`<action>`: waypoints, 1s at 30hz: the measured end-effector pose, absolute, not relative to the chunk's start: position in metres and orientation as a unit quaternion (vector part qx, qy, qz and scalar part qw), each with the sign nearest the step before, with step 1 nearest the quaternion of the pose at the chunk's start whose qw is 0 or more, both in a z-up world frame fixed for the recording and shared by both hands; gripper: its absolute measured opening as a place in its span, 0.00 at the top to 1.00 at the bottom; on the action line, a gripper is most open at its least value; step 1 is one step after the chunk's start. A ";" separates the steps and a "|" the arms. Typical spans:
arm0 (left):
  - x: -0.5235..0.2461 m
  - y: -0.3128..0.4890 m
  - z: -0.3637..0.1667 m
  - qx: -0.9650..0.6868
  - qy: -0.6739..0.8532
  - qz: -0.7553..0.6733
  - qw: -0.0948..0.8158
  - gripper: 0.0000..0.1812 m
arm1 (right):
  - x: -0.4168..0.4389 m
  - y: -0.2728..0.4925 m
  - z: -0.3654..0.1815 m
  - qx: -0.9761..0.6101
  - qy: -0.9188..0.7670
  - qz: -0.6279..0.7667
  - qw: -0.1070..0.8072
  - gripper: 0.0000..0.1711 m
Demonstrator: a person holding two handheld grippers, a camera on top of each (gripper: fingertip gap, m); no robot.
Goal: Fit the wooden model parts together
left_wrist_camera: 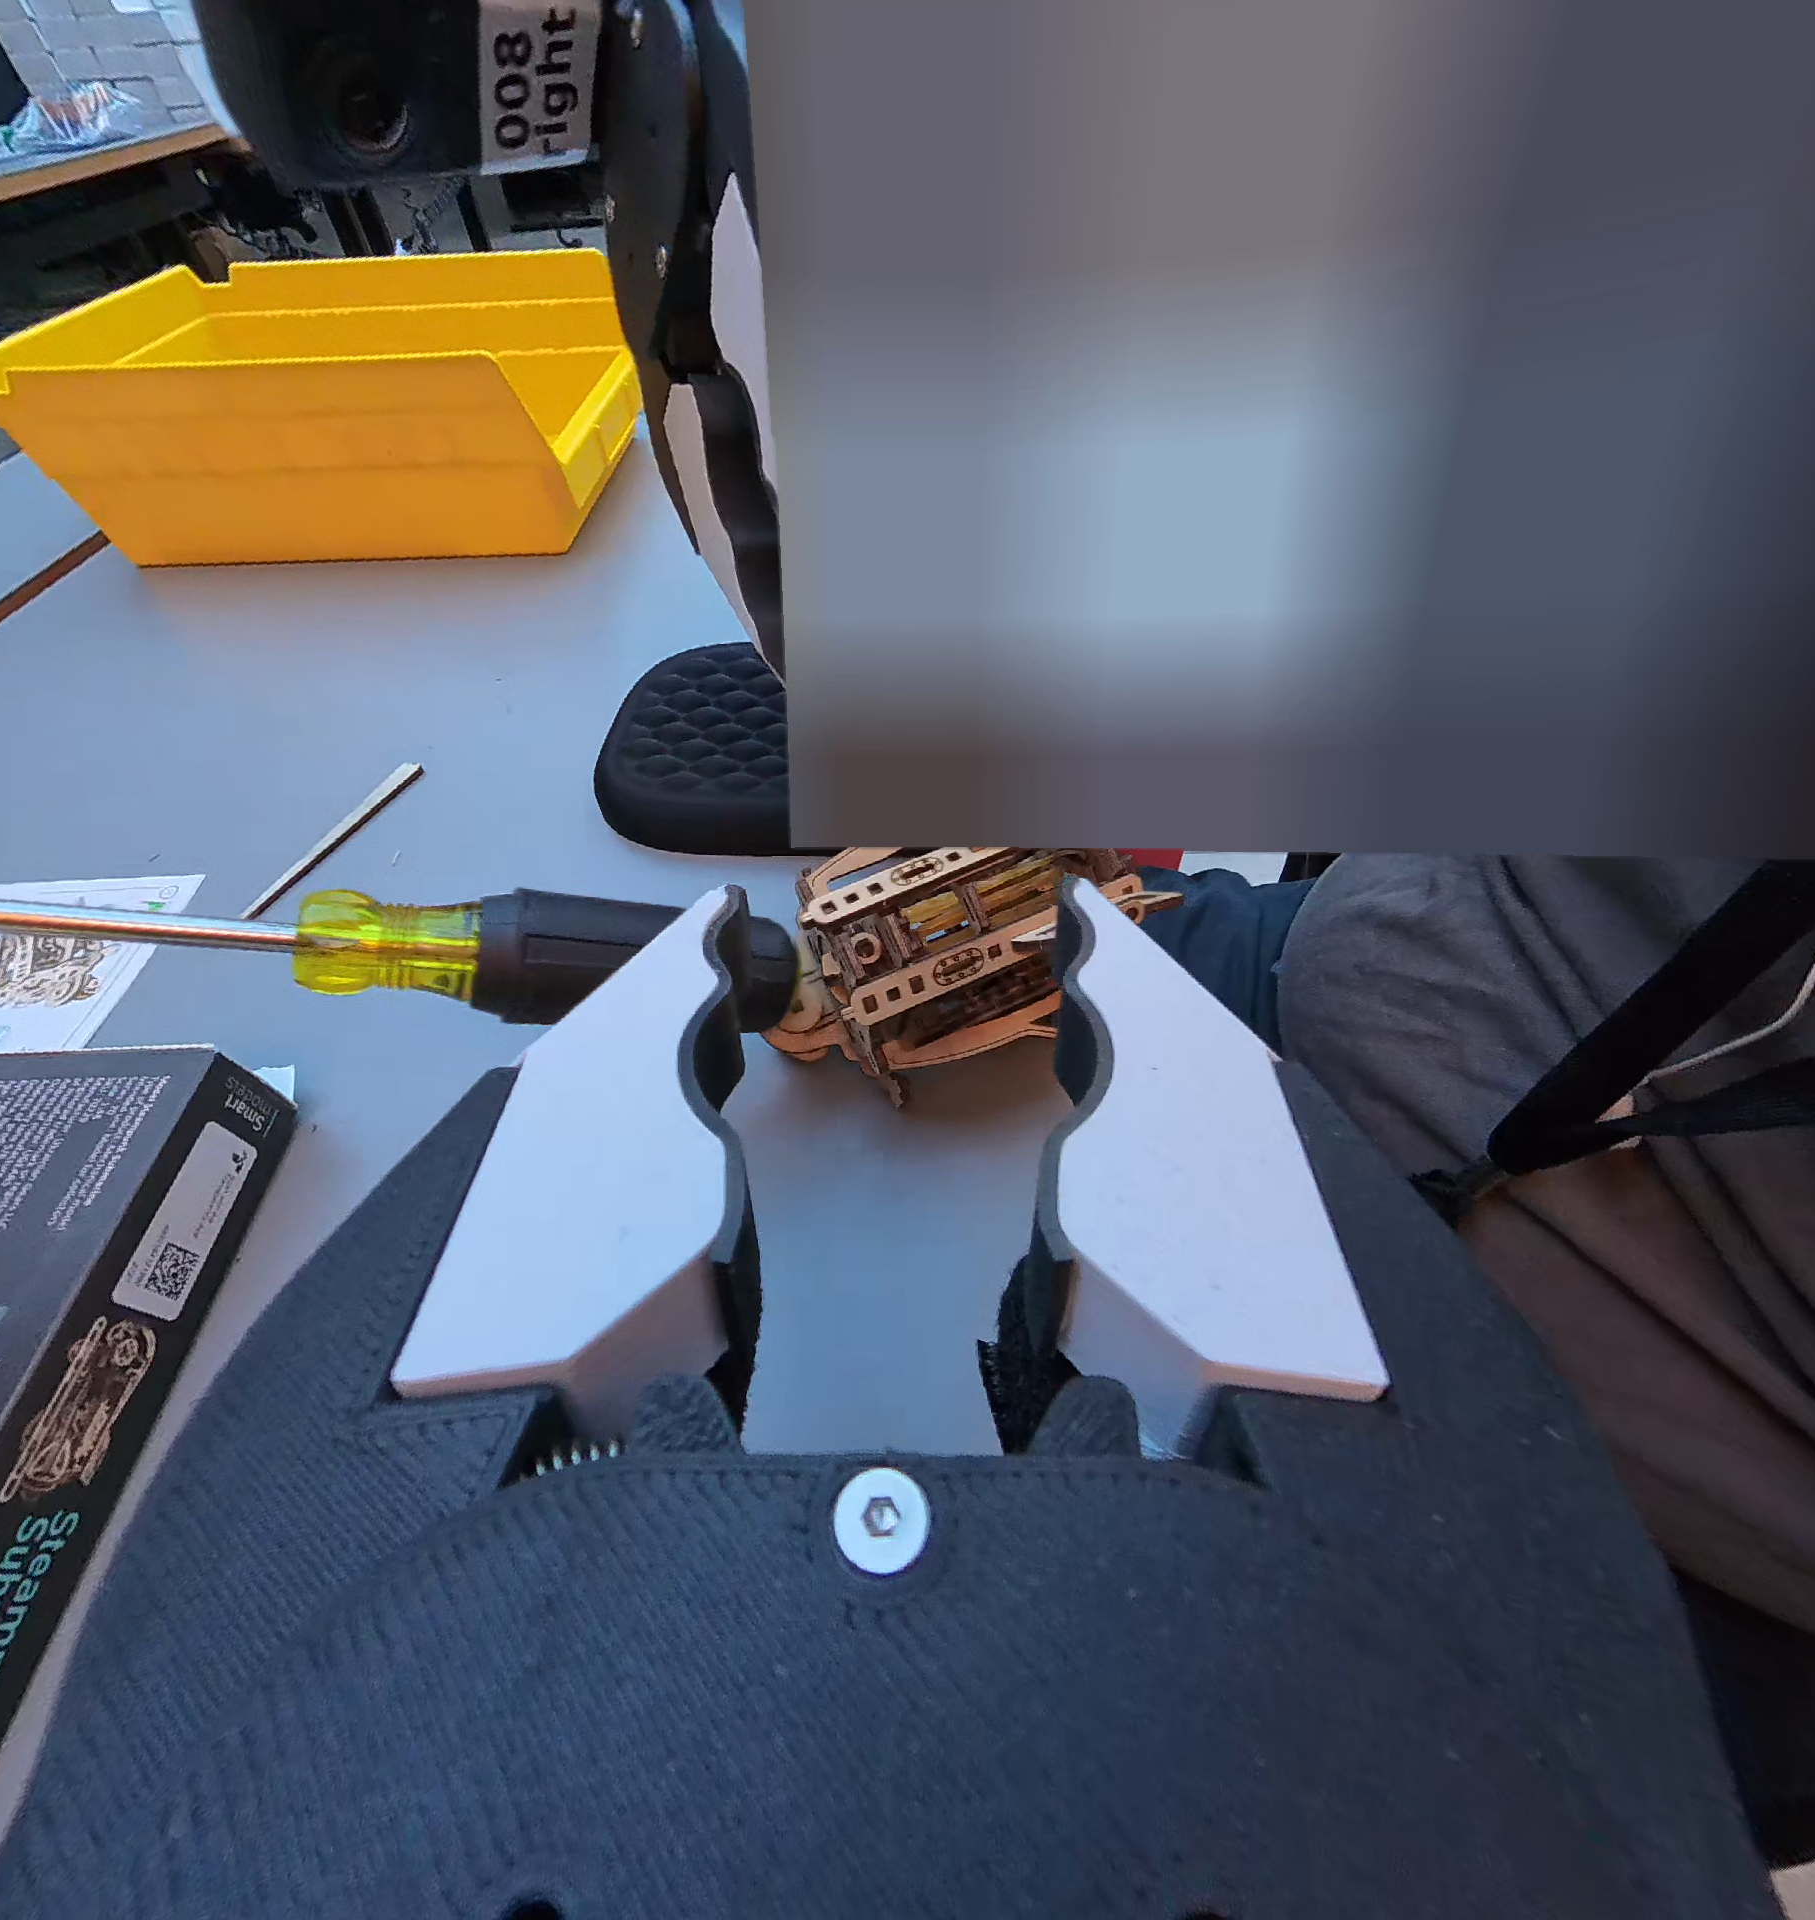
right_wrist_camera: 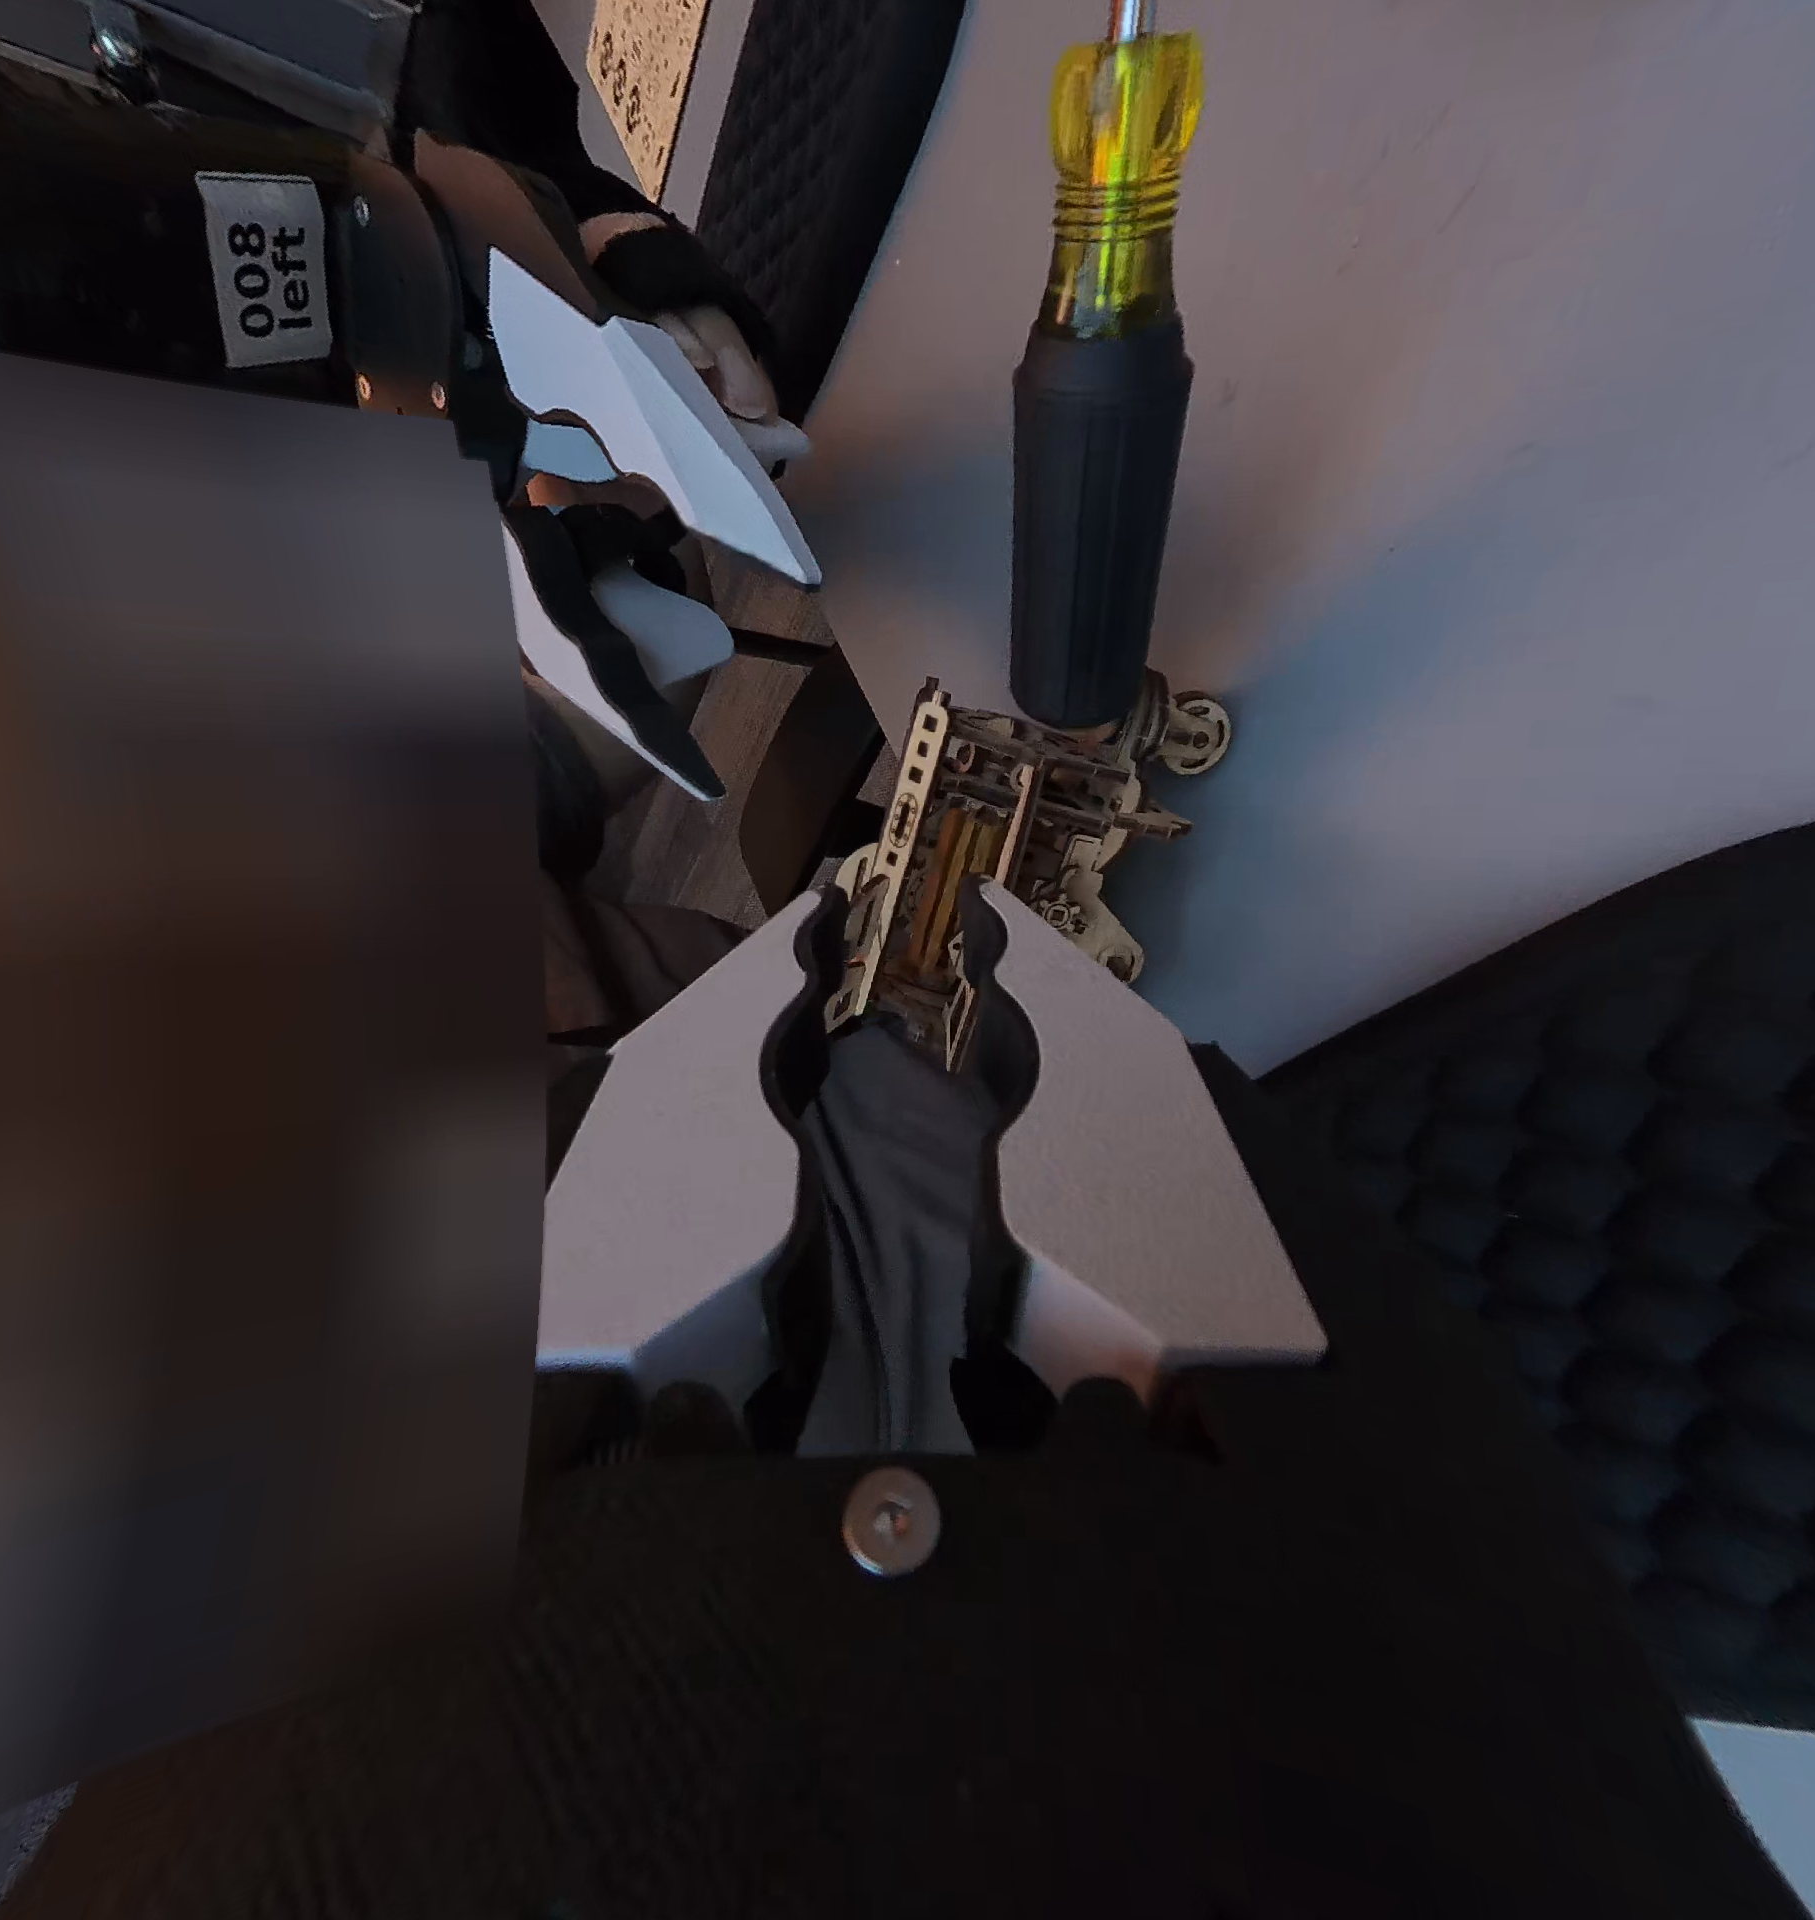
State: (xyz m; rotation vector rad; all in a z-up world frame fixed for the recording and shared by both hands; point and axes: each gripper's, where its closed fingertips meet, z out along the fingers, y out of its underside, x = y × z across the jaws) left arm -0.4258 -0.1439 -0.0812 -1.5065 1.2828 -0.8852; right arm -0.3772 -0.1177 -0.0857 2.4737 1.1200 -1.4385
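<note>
A grey table (left_wrist_camera: 259,707) fills the left half of the left wrist view. On it, in the upper left, stands a yellow bin (left_wrist_camera: 311,416). Below it lie a thin wooden strip (left_wrist_camera: 337,840) and a screwdriver (left_wrist_camera: 529,954), its handle end touching the wooden model (left_wrist_camera: 934,966). A printed sheet (left_wrist_camera: 41,961) and a dark box (left_wrist_camera: 82,1320) lie at the lower left, a black pad (left_wrist_camera: 700,748) near the centre.

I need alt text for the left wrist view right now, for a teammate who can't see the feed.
The open left claw points at a wooden model on the grey table, not touching it. A screwdriver lies left of the model, its handle butt against it, with a yellow bin behind and a dark box at lower left.
</note>
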 end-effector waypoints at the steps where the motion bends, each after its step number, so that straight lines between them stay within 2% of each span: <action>1: -0.426 -0.145 -0.081 -0.617 0.522 -0.358 0.467 0.68 | -0.377 -0.118 -0.084 0.797 0.370 -0.477 0.017 0.88; 4: -0.432 -0.148 -0.082 -0.626 0.512 -0.348 0.474 0.67 | -0.373 -0.117 -0.078 0.764 0.405 -0.497 -0.068 0.90; 10: -0.441 -0.163 -0.087 -0.648 0.483 -0.345 0.477 0.62 | -0.360 -0.128 -0.060 0.636 0.528 -0.445 -0.345 0.90; 11: -0.441 -0.167 -0.089 -0.652 0.478 -0.341 0.480 0.61 | -0.356 -0.132 -0.059 0.617 0.538 -0.429 -0.381 0.88; 14: -0.442 -0.175 -0.095 -0.661 0.458 -0.314 0.505 0.56 | -0.348 -0.148 -0.063 0.580 0.541 -0.407 -0.453 0.73; 16: -0.440 -0.181 -0.098 -0.661 0.445 -0.302 0.523 0.54 | -0.345 -0.157 -0.072 0.572 0.534 -0.394 -0.482 0.61; 20: -0.435 -0.181 -0.114 -0.678 0.427 -0.276 0.530 0.45 | -0.346 -0.168 -0.097 0.574 0.519 -0.357 -0.523 0.50; 25: -0.415 -0.162 -0.140 -0.714 0.403 -0.238 0.520 0.29 | -0.356 -0.165 -0.129 0.588 0.534 -0.323 -0.514 0.49; 27: -0.407 -0.155 -0.145 -0.725 0.403 -0.213 0.517 0.28 | -0.359 -0.160 -0.133 0.599 0.526 -0.346 -0.496 0.51; 30: -0.395 -0.152 -0.144 -0.725 0.401 -0.227 0.513 0.32 | -0.364 -0.161 -0.135 0.613 0.527 -0.380 -0.450 0.58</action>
